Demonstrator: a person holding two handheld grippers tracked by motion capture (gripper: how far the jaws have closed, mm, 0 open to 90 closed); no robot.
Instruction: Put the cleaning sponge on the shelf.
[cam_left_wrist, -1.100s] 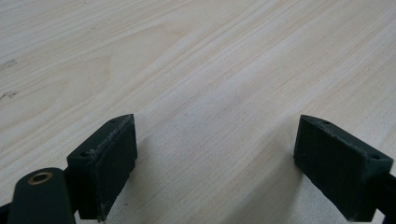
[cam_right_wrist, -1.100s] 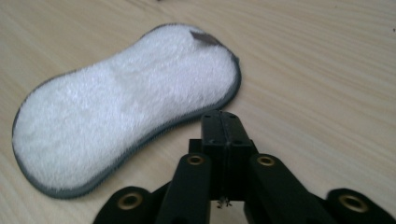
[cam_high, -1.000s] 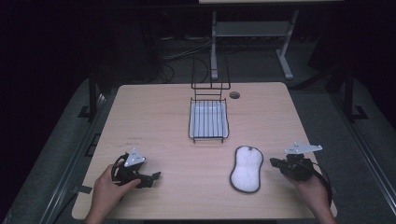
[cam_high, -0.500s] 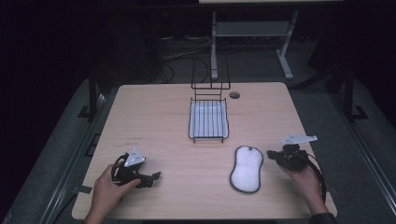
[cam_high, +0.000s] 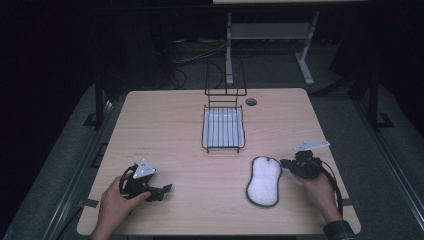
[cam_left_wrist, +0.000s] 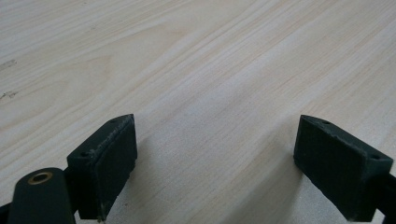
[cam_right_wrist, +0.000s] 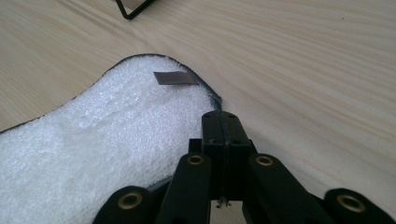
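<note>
My right gripper has its jaws pressed together, tips just over the edge of the white pad, which spreads out to their left. My left gripper rests with jaws wide apart, only bare table between them.

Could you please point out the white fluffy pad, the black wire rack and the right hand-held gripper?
White fluffy pad with dark edging (cam_high: 263, 182): high view, its middle.
Black wire rack (cam_high: 223, 148): high view, its front rim.
Right hand-held gripper (cam_right_wrist: 223, 122): right gripper view, closed jaw tips.
</note>
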